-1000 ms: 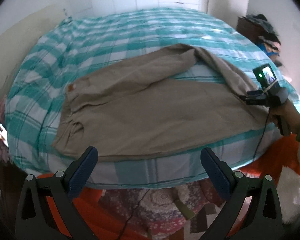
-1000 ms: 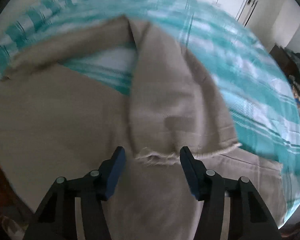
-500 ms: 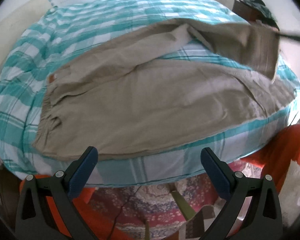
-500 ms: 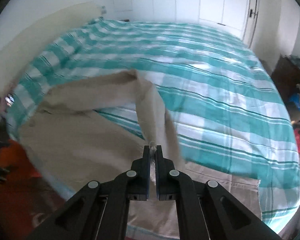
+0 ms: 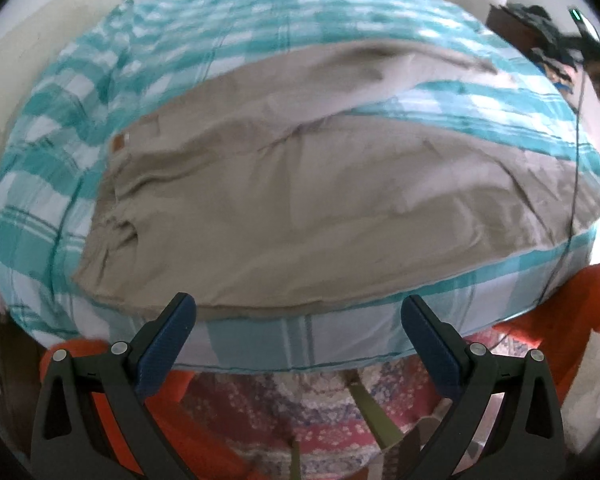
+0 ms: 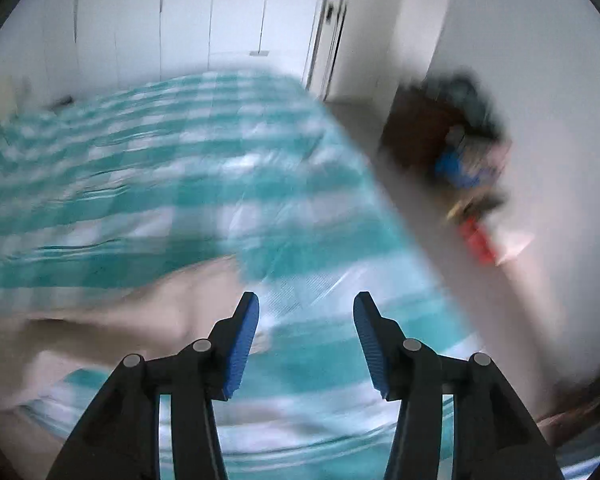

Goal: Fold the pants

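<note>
From the left wrist camera I saw the pants (image 5: 300, 196) spread flat on the bed (image 5: 168, 52), which was covered in a teal and white checked sheet. The beige cloth lay across the near half of the mattress, its lower edge running along the bed's front edge. The waistband, marked by a small brown patch (image 5: 119, 143), sat toward the left of that view. One leg stretched along the near edge to the right; the other angled away toward the far right, with a wedge of checked sheet showing between them.

My left hand-held gripper (image 5: 298, 332) hovered just off the near edge of the bed, its jaws spread wide and released, with nothing between the blue pads. Below it I could make out a patterned rug (image 5: 284, 412) and something orange (image 5: 556, 312) on the floor.

The right wrist view was heavily blurred. My right hand-held gripper (image 6: 306, 332) was over the bed with its jaws opening and nothing held between them. A blurred stretch of the beige pants (image 6: 148, 312) lay to the left of its left finger, on the sheet. Beyond the bed's far side I saw white wardrobe doors (image 6: 220, 12) and a dark cluttered pile (image 6: 456, 140) against the wall.
</note>
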The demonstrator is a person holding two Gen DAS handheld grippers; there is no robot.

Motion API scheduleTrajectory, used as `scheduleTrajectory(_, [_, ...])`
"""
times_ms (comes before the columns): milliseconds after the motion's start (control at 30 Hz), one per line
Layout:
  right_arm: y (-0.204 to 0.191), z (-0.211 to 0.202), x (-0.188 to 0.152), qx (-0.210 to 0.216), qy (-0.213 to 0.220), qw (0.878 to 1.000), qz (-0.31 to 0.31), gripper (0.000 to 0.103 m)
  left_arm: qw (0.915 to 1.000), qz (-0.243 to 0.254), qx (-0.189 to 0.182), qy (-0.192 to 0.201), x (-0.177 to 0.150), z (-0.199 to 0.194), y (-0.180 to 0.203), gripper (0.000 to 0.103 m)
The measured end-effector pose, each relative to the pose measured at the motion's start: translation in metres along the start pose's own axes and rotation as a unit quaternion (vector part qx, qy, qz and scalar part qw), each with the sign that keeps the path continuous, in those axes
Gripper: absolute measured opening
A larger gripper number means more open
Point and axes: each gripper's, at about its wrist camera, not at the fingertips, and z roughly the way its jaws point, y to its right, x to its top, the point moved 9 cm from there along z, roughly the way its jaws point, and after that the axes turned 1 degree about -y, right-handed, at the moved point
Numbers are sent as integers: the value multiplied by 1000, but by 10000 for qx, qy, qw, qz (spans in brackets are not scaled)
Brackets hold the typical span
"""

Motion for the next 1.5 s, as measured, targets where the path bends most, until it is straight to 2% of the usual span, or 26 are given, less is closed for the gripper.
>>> scheduleTrajectory(67, [-8, 27, -42, 544, -392, 9969, 414, 51, 9997, -86, -71, -203, -1, 12, 1, 102])
scheduleTrajectory(100, [-18, 47, -70, 970, -680, 9904, 718, 50, 9994, -114, -151, -280, -1, 16, 4, 102])
scheduleTrajectory(200, [-35, 88, -110, 1703, -999, 9705, 1382, 50, 9992, -7, -191, -356, -1, 21, 13, 102])
scheduleTrajectory(300, [-49, 128, -116, 2289, -940, 9455, 2115, 50, 9990, 186, 24, -404, -1, 24, 16, 102])
scheduleTrajectory(367, [-55, 148, -110, 2430, -835, 9351, 2442, 50, 9985, 170, 117, -502, -1, 29, 14, 102])
scheduleTrajectory(467, [-65, 188, -109, 2717, -878, 9037, 3192, 50, 9978, 56, 165, -641, 0, 38, 8, 102])
scheduleTrajectory(500, [-66, 192, -109, 2731, -863, 8988, 3319, 29, 9975, 27, 193, -682, 1, 41, 5, 102])
scheduleTrajectory(533, [-67, 194, -107, 2718, -806, 8988, 3344, 2, 9973, 11, 210, -701, 2, 42, 4, 102])
scheduleTrajectory(633, [-70, 177, -77, 2631, -552, 9246, 2698, 2, 9974, -41, 206, -692, 4, 47, 1, 102])
scheduleTrajectory(700, [-61, 147, -52, 2692, -151, 9379, 2185, 1, 9973, -94, 151, -707, 5, 52, 0, 102])
scheduleTrajectory(733, [-54, 138, -43, 2532, 20, 9504, 1804, 1, 9970, -113, 115, -752, 5, 57, 1, 102])
scheduleTrajectory(767, [-45, 133, -44, 2019, 41, 9697, 1375, 0, 9966, -119, 80, -807, 4, 61, 1, 102])
scheduleTrajectory(800, [-28, 142, -51, 1094, -111, 9891, 978, 1, 9962, -124, 46, -858, 5, 64, 1, 102])
scheduleTrajectory(867, [-4, 168, -80, 566, -912, 9893, 991, 5, 9966, -131, 15, -807, 12, 63, -1, 102])
scheduleTrajectory(900, [4, 168, -86, 403, -997, 9881, 1095, 6, 9976, -130, 17, -679, 20, 60, -6, 102])
scheduleTrajectory(967, [9, 155, -88, 378, -707, 9890, 1245, 9, 9992, -159, 101, -361, 48, 57, -20, 102])
scheduleTrajectory(1033, [-5, 139, -89, 501, -538, 9909, 1125, 28, 9995, -279, 165, 45, 82, 54, -36, 102])
scheduleTrajectory(1133, [-62, 124, -88, 861, -472, 9928, 680, 50, 9940, -428, 329, 950, 146, 61, -63, 102])
scheduleTrajectory(1200, [-117, 109, -91, 1326, -488, 9893, 359, 54, 9874, -537, 779, 1268, 176, 90, -88, 102])
scheduleTrajectory(1267, [-175, 96, -94, 1805, -590, 9818, 72, 54, 9820, -650, 1292, 1215, 181, 128, -112, 102])
scheduleTrajectory(1300, [-213, 89, -98, 2124, -719, 9744, -144, 54, 9821, -658, 1591, 763, 171, 156, -126, 101])
scheduleTrajectory(1333, [-253, 80, -104, 2428, -861, 9653, -429, 54, 9846, -714, 1549, 392, 158, 172, -132, 97])
scheduleTrajectory(1367, [-278, 73, -109, 2589, -946, 9591, -647, 54, 9892, -830, 1184, 222, 144, 178, -133, 90])
scheduleTrajectory(1400, [-313, 64, -115, 2774, -1049, 9499, -990, 54, 9923, -947, 760, 235, 129, 172, -133, 90])
scheduleTrajectory(1433, [-349, 54, -122, 2939, -1118, 9393, -1375, 55, 9935, -939, 576, 272, 114, 163, -133, 94])
scheduleTrajectory(1500, [-430, 30, -140, 3253, -1175, 9091, -2322, 59, 9936, -809, 657, 427, 94, 150, -135, 100])
